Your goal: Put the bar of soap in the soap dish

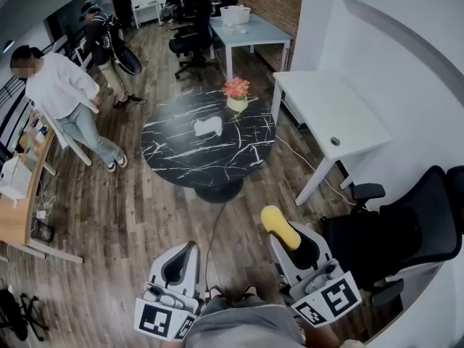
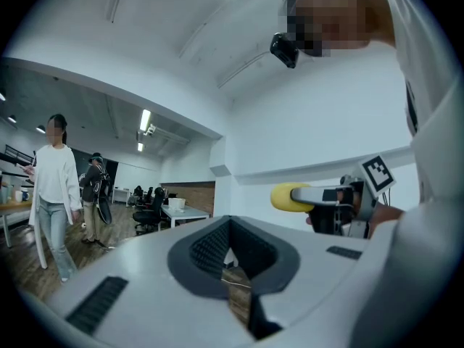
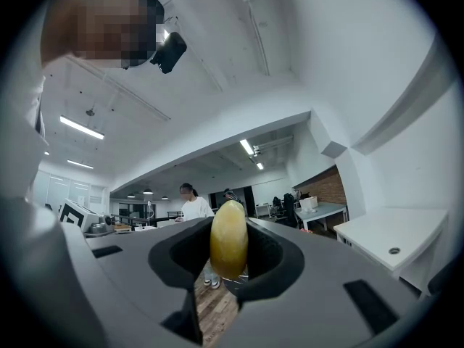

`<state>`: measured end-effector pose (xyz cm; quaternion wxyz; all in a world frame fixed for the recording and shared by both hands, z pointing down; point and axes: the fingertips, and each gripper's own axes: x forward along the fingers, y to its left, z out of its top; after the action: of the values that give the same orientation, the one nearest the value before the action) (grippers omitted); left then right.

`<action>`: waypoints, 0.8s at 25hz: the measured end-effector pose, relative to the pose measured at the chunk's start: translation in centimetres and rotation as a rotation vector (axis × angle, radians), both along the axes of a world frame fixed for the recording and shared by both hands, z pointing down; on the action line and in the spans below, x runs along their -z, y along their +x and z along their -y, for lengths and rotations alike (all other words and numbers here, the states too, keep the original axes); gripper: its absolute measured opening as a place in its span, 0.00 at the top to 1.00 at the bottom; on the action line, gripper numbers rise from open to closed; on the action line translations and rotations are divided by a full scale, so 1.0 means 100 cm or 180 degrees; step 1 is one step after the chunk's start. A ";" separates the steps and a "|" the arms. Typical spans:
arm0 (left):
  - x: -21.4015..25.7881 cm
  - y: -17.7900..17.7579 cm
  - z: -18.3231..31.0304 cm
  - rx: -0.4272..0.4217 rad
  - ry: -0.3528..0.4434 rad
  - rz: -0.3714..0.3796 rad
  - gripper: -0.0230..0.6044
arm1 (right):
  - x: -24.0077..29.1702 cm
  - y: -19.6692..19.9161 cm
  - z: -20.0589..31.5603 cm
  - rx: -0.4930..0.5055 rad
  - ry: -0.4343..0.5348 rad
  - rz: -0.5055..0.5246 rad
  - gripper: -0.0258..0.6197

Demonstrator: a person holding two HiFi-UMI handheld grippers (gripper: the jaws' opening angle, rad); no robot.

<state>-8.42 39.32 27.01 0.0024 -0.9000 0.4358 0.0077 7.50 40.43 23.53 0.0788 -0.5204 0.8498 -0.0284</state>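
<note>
Head view, right tongs [image 1: 294, 245] level, gripping soap [image 1: 276, 222]

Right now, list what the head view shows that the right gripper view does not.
Only the head view: the black marble table with the white soap dish and flower pot. Only the right gripper view: the ceiling lights. Both: the yellow bar of soap held in the right gripper, the white desk.

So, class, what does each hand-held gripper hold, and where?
Right hand-held gripper: the soap, pinched by its near end, across flat faces. Left hand-held gripper: nothing.
</note>
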 end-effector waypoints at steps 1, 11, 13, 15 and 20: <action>0.000 0.004 0.000 0.0004 0.0001 0.0003 0.96 | -0.001 0.004 0.000 0.0008 -0.0004 0.0011 0.78; -0.004 0.037 0.006 -0.0021 -0.0019 0.0021 0.96 | -0.009 0.029 0.008 0.0058 -0.0027 0.0010 0.78; -0.005 0.041 0.013 -0.0027 -0.0028 0.0017 0.96 | -0.010 0.032 0.015 0.0063 -0.0027 0.0005 0.78; -0.008 0.043 0.022 -0.0034 -0.0044 0.0008 0.96 | -0.011 0.033 0.023 0.0073 -0.0031 -0.0002 0.78; -0.010 0.049 0.052 -0.0071 -0.0036 -0.0030 0.96 | -0.014 0.030 0.052 0.0106 -0.0033 -0.0030 0.78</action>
<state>-3.55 34.10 28.03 -0.0048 -0.9047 0.4258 0.0095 10.50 35.19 24.95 0.0716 -0.5067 0.8585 -0.0316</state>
